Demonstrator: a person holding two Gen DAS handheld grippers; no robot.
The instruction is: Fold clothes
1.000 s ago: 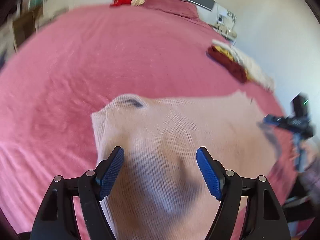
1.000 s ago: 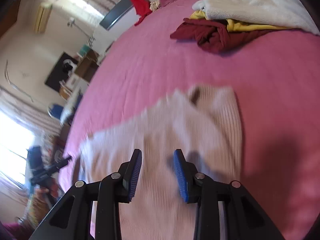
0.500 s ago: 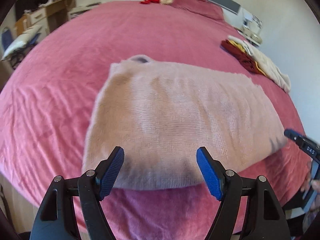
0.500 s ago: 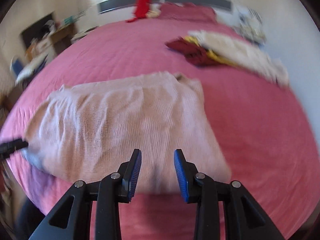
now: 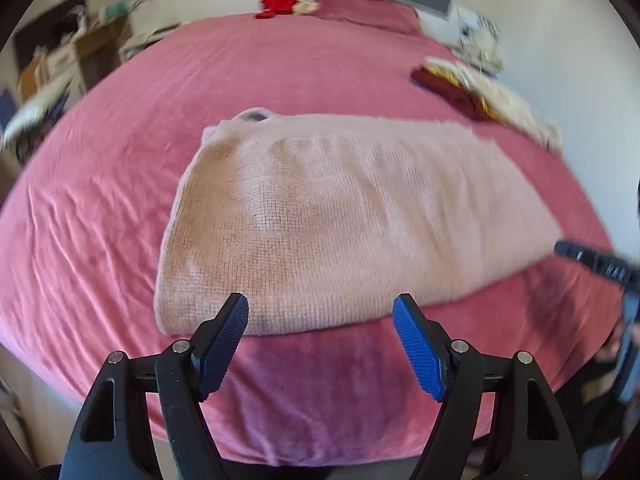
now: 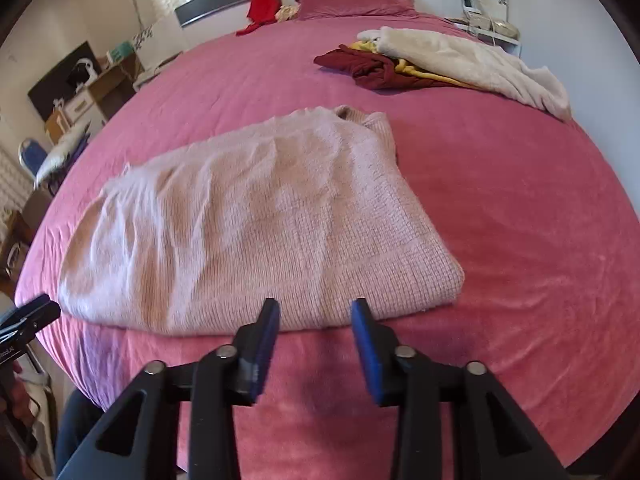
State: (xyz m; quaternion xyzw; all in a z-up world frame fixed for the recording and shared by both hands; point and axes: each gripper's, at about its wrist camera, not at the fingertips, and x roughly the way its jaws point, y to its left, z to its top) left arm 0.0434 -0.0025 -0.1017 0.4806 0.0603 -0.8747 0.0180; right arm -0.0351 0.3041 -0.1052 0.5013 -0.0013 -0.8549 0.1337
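Sweater (image 5: 340,216) lies untouched; left gripper (image 5: 320,344) fingers spread wide, right gripper (image 6: 316,348) fingers opening, both empty.

1. The pale pink knitted sweater (image 6: 256,220) lies folded into a long flat band across the pink bed (image 6: 500,208), near its front edge.
2. Its collar sits at the far corner.
3. A heap of other clothes (image 6: 432,64), maroon, yellow and cream, lies unfolded well apart, farther up the bed.
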